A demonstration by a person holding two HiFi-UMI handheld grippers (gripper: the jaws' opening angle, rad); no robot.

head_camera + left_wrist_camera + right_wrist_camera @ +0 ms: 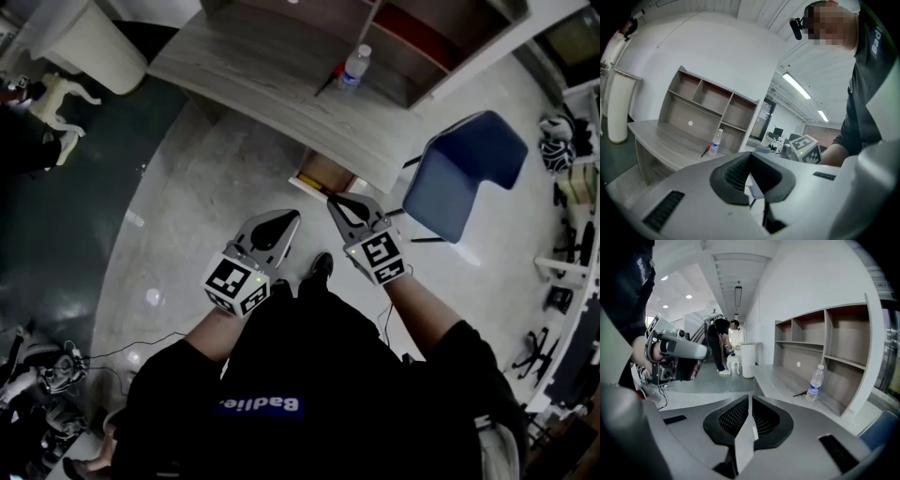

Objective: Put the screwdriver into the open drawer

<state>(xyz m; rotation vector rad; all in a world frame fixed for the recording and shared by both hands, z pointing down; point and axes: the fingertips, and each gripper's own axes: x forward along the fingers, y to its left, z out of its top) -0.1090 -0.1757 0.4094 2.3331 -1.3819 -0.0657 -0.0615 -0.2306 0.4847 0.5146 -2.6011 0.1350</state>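
Observation:
The screwdriver (328, 84), red-handled with a dark shaft, lies on the grey wooden desk (244, 66) beside a water bottle (355, 66). It also shows in the left gripper view, screwdriver (705, 152), and in the right gripper view, screwdriver (800, 393). Below the desk edge an open drawer (323, 175) shows its brown inside. Both grippers hang in the air in front of the desk, well short of the screwdriver. My left gripper (296, 214) has its tips together and holds nothing. My right gripper (330, 197), just above the drawer, has its jaws almost touching along a thin slit, with nothing between them.
A blue chair (464, 173) stands right of the drawer. A cubby shelf unit (825, 343) rises at the back of the desk. A white bin (94, 42) stands at the desk's left end. A person (716, 345) stands far off. Cables (141, 347) lie on the floor.

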